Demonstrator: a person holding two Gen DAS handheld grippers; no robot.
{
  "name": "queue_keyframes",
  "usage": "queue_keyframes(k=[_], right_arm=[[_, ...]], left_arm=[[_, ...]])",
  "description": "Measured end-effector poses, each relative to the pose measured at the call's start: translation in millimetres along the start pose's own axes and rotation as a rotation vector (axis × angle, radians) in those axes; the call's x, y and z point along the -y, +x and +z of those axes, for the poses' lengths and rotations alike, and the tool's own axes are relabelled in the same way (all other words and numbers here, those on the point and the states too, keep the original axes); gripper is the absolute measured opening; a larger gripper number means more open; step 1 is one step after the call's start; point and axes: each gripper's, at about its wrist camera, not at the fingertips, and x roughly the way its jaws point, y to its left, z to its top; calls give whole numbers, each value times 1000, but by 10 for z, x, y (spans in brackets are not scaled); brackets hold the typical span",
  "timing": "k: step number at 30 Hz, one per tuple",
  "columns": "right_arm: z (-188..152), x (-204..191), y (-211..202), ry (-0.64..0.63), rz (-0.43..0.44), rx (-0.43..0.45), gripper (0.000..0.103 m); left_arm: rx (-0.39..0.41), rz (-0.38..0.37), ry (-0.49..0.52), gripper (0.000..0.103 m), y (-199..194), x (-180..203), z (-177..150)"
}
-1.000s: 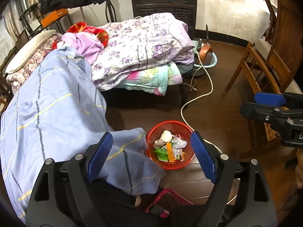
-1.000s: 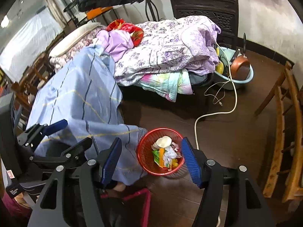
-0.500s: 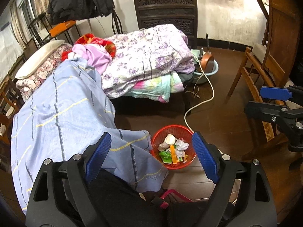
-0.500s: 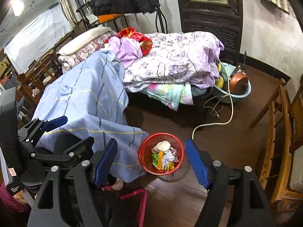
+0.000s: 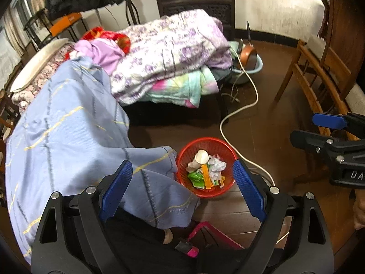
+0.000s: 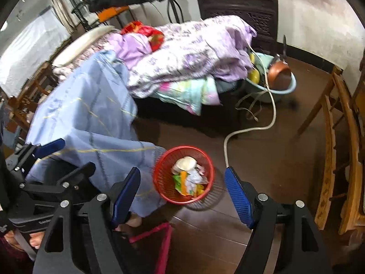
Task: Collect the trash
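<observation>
The basket (image 5: 206, 166) was red mesh. The blanket (image 5: 68, 141) beside it was pale blue with yellow and dark stripes. The quilt (image 5: 168, 54) was white with purple flowers. The cable (image 5: 237, 111) was white, the floor (image 5: 269, 123) dark brown.

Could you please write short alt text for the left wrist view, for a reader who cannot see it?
The open left gripper frames a red basket of trash on a dark wooden floor: a paper cup and crumpled wrappers. A light blue blanket drapes beside the basket, a white cable snakes past, and the right gripper shows at the right edge.
</observation>
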Motion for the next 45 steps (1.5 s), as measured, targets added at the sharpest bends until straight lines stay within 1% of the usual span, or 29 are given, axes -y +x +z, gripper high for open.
queue_keyframes(k=[6,9,13,16,26,45], right_arm=[[-117,156,407,47,-19,-93,75],[-179,200,551,59,-25,-128,75],[-220,214,690,65,-29,-160,75],[-222,217,725,63,-34,-165,75],[-209,196,764,52,-31,-177,75],[-205,152,764,38,-24,-178,75]], left_arm=[[-86,-27,-14,86,483,3,-8],[-124,-51,-25,86,659,-11,-26],[-148,-46,-12,86,792,-6,-30],[-144,-32,-5,86,811,-28,-16],[-140,-38,-8,86,815,-82,-23],[-139,-34,5,86,805,-50,-34]])
